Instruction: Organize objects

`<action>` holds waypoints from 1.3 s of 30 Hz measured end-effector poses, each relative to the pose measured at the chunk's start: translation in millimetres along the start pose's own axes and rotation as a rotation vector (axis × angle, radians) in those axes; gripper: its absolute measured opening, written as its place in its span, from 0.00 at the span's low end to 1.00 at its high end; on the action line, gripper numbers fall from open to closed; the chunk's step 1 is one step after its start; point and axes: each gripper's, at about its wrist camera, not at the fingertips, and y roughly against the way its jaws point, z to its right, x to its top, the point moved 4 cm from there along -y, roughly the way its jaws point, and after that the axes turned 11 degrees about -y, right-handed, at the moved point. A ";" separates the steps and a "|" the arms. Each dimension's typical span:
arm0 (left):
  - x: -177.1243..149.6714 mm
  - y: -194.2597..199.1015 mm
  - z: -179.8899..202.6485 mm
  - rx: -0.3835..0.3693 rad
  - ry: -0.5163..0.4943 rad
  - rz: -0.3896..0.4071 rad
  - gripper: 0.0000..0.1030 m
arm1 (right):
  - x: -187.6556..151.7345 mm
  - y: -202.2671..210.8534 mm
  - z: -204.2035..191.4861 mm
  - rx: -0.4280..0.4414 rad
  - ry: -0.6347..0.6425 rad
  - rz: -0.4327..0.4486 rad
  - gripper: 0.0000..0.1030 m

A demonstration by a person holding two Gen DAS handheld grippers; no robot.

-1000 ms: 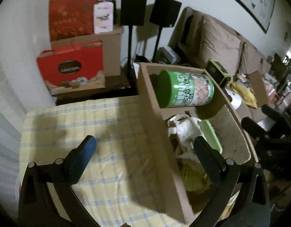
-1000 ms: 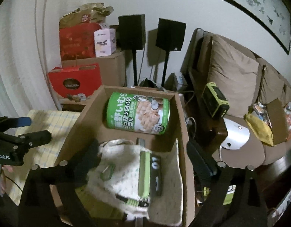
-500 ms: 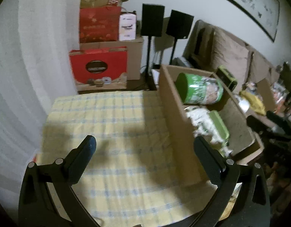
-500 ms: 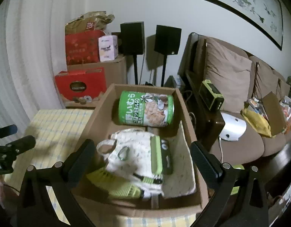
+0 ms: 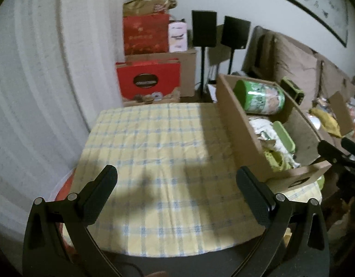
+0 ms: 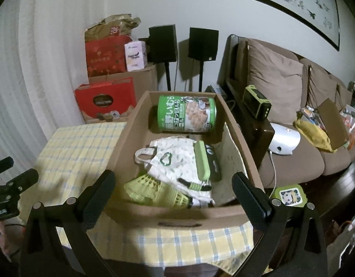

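Hovering above the yellow-checked surface (image 5: 154, 143), the left gripper (image 5: 177, 182) has its fingers (image 5: 100, 191) spread wide, nothing between them; only bare cloth lies ahead of them. The cardboard box (image 5: 239, 124) sits beyond the right-hand finger, along the surface's right edge.

The right gripper (image 6: 172, 190) is likewise spread wide and empty, its fingers (image 6: 249, 198) framing the near wall of the cardboard box (image 6: 177, 214) from above, apart from it. Contents, going forward from the fingers:
- yellow-green shuttlecocks (image 6: 154, 190), lying just past the near wall
- white patterned pouch (image 6: 175, 159) with a green carabiner, resting partly on them
- green-lidded case (image 6: 206, 162), touching the pouch's right side
- green can (image 6: 186, 114), on its side against the far wall

Past the left finger, the other gripper shows at the frame edge, above the cloth. Beyond the right finger stands a brown sofa (image 6: 292, 120).
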 end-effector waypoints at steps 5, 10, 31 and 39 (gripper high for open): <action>-9.8 4.6 -6.5 -0.020 0.023 -0.016 1.00 | -13.6 6.2 -3.1 -0.004 0.009 -0.010 0.99; -14.1 16.1 -5.3 -0.027 0.021 -0.004 1.00 | -26.0 11.4 -7.0 -0.003 0.021 -0.017 0.99; -32.8 16.7 5.0 -0.038 0.010 -0.032 1.00 | -42.8 20.1 -15.3 -0.002 -0.006 -0.016 0.99; -31.6 18.2 6.0 -0.042 0.012 -0.030 1.00 | -42.7 21.5 -15.7 0.000 -0.011 -0.014 0.99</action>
